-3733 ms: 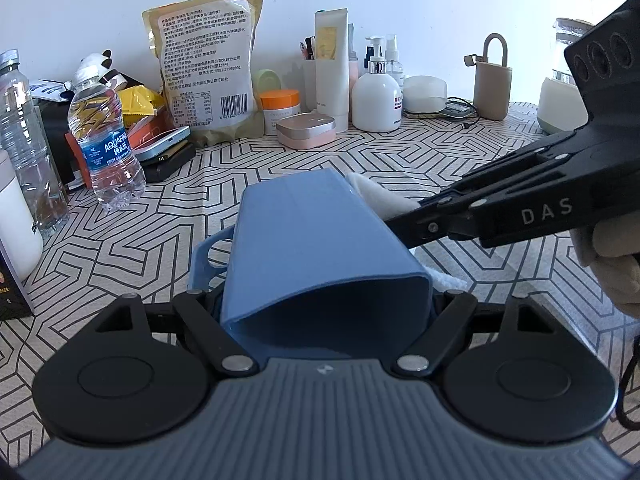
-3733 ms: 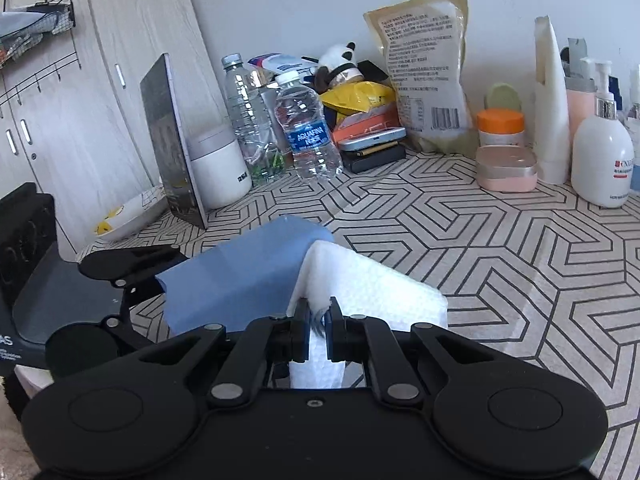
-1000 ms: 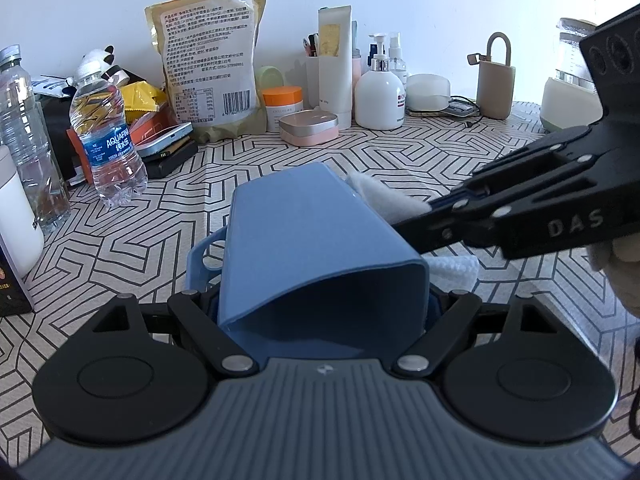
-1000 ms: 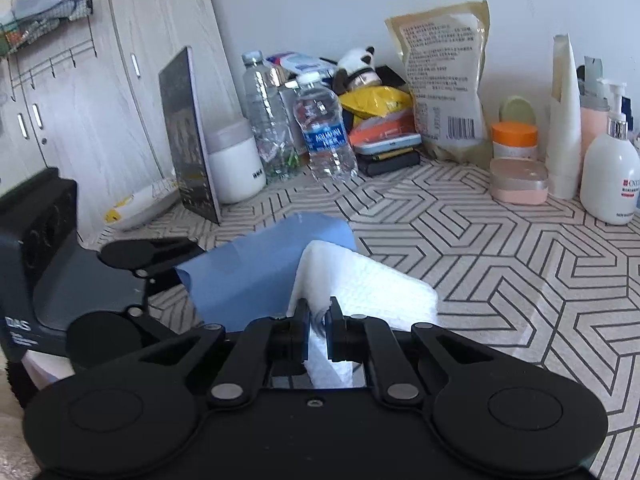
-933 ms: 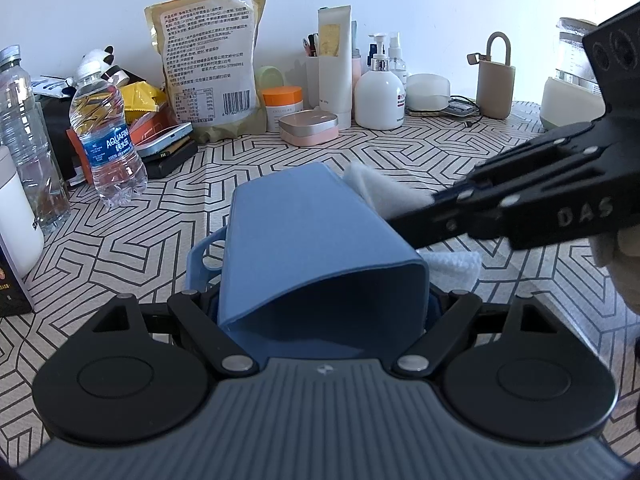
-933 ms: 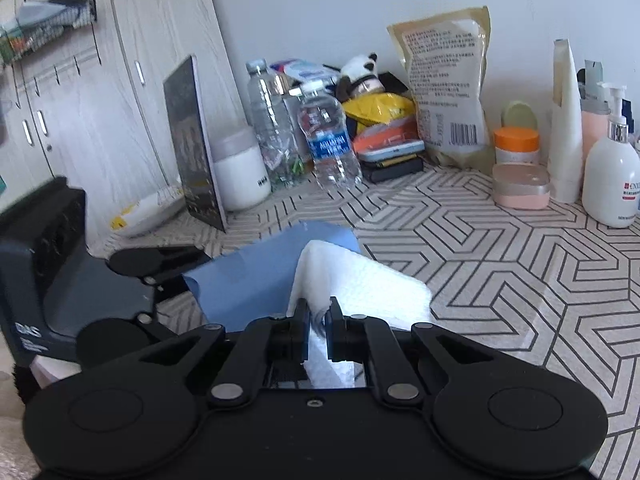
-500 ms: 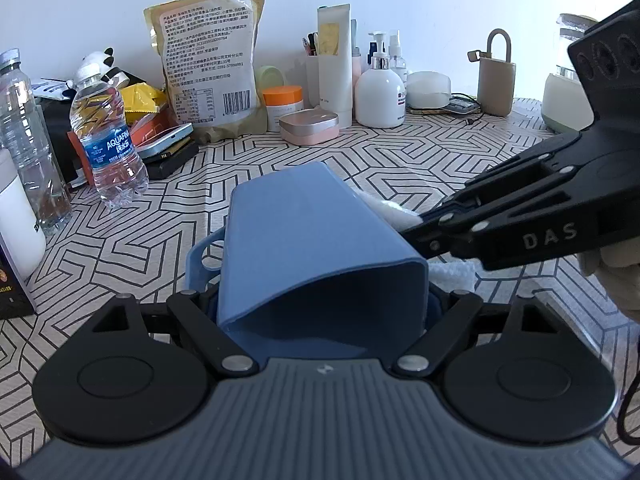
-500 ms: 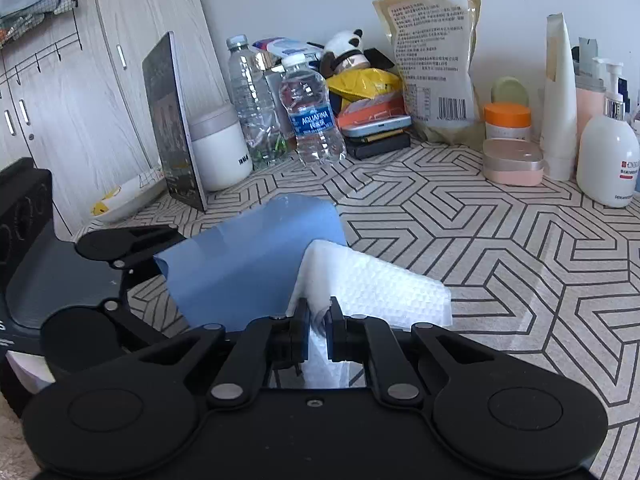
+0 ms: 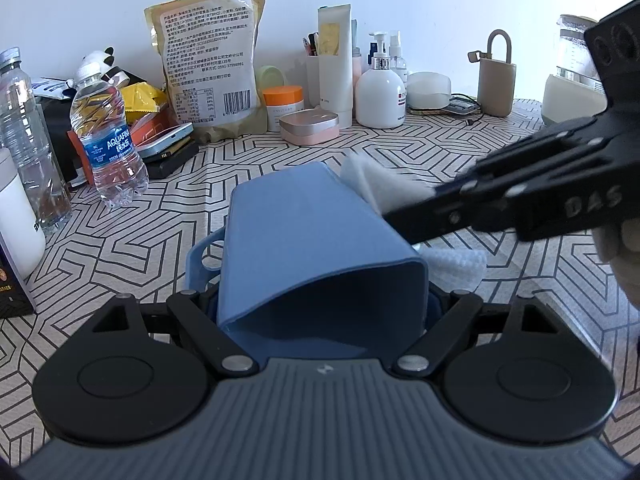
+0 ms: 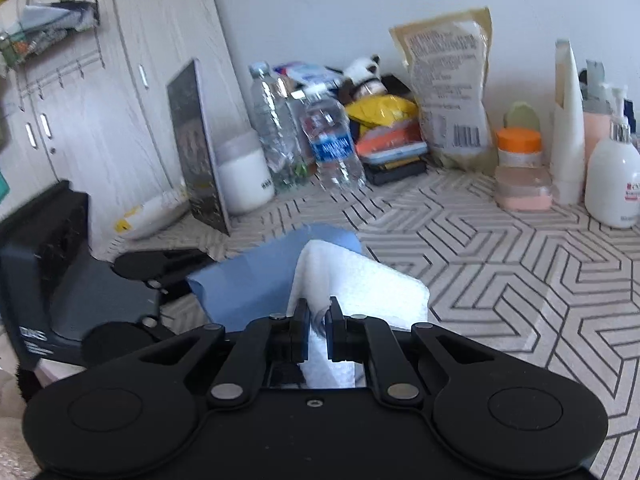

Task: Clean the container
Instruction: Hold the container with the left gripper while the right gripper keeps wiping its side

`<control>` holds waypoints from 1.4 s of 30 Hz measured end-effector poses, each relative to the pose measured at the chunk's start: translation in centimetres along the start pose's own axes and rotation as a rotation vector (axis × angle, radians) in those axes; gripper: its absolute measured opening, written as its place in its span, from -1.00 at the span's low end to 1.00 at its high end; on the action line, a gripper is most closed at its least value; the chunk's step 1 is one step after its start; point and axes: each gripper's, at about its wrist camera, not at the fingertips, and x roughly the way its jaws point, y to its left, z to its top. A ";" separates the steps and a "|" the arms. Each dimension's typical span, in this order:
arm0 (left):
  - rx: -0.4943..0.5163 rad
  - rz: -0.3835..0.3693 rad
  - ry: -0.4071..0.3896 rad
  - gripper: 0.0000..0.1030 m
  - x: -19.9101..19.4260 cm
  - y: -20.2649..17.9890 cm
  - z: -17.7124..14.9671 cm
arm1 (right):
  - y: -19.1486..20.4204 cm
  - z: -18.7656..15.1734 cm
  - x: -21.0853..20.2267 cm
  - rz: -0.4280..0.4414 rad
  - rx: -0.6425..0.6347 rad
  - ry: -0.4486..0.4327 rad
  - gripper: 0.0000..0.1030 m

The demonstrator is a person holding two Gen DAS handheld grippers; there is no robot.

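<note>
A blue rectangular container (image 9: 312,240) lies on its side over the patterned tablecloth, its open mouth towards the left wrist camera. My left gripper (image 9: 320,304) is shut on its near end, a finger on each side wall. A white wipe (image 9: 376,188) rests against the container's right wall, pinched by my right gripper (image 10: 317,322), which is shut on it. In the right wrist view the wipe (image 10: 352,280) drapes forward beside the blue container (image 10: 256,276), and the left gripper's body sits at the left.
Along the back wall stand water bottles (image 9: 106,136), a large snack bag (image 9: 212,64), an orange-lidded jar (image 9: 283,106), a pink case (image 9: 309,126), a white pump bottle (image 9: 380,94) and a beige lock-shaped box (image 9: 498,80). A white jar (image 10: 244,180) and dark panel (image 10: 196,148) stand left.
The right gripper has moved the wipe forward along the container's right wall, from near the mouth towards the far end. The left gripper and the container have stayed put.
</note>
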 end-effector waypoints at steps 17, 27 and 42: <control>0.001 0.001 0.000 0.66 0.0 0.1 0.0 | -0.1 0.2 -1.1 0.065 0.024 -0.042 -0.76; 0.003 0.003 0.001 0.66 -0.1 0.1 0.0 | -0.3 0.0 -0.5 0.061 0.044 -0.019 -0.75; 0.000 0.001 0.001 0.66 -0.1 0.0 0.0 | -0.6 0.0 -1.2 0.104 0.059 -0.055 -0.75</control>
